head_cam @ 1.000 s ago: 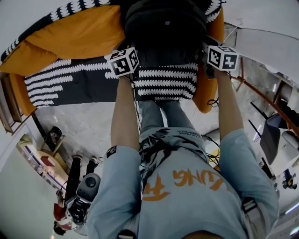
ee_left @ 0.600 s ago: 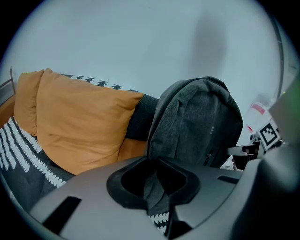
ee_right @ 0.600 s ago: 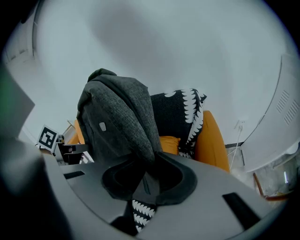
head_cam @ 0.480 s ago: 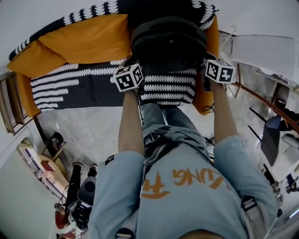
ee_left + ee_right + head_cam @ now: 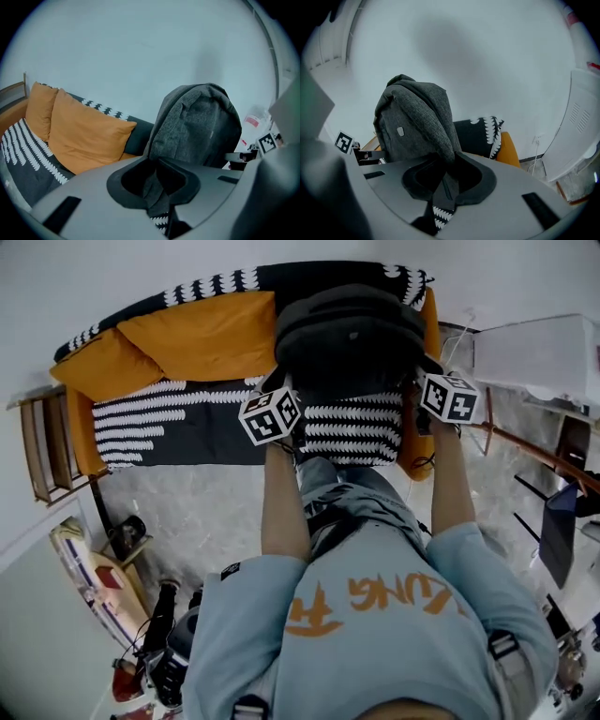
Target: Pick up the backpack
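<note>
The backpack (image 5: pixel 349 338) is dark grey, of rough woven cloth, with a rounded top. It is upright over the sofa (image 5: pixel 169 418) seat, its cloth pinched at each side by the left hand-held gripper (image 5: pixel 157 190) and the right hand-held gripper (image 5: pixel 443 190).

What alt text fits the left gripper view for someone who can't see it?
The left gripper, its jaws just closed tighter, pinches a fold of a grey backpack held up before a pale wall. Orange cushions lie on a black-and-white sofa at left.

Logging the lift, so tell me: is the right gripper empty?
No: the right gripper has a fold of the grey backpack pinched between its jaws, which have just been closing.
</note>
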Motion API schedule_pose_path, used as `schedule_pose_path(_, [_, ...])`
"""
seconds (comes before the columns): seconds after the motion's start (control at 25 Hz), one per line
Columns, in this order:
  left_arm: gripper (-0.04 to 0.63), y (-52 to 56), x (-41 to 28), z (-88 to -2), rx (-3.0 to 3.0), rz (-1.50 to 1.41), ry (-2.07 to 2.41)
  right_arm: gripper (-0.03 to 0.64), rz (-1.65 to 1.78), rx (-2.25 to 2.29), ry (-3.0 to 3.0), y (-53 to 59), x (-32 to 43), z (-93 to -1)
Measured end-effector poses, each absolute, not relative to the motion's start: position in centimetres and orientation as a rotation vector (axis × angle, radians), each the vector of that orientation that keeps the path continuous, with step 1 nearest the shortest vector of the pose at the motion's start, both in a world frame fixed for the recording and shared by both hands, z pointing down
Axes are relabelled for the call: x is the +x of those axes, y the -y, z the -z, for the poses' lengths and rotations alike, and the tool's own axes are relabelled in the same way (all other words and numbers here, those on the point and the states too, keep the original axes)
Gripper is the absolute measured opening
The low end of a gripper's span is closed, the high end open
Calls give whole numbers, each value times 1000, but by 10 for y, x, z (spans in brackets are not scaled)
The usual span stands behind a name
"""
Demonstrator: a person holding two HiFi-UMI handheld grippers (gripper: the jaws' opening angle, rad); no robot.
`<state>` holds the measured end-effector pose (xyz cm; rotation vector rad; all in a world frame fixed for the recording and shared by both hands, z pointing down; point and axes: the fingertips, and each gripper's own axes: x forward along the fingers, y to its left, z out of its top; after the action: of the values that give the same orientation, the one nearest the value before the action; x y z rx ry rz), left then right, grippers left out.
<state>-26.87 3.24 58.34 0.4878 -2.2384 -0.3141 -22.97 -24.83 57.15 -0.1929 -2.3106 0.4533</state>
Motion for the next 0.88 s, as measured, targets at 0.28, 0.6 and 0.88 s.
schedule_pose_path(0.28, [69, -36, -261, -511, 481, 332, 2379, 55, -452, -208, 2468, 247, -229, -502])
schedule_pose_path(0.6, [67, -33, -259, -440, 544, 326, 2516, 51, -376, -234, 2633, 248, -224, -428])
schedule_pose_path(0.88, [66, -23, -255, -385, 608, 326, 2614, 48, -340, -241, 2739, 257, -218, -374])
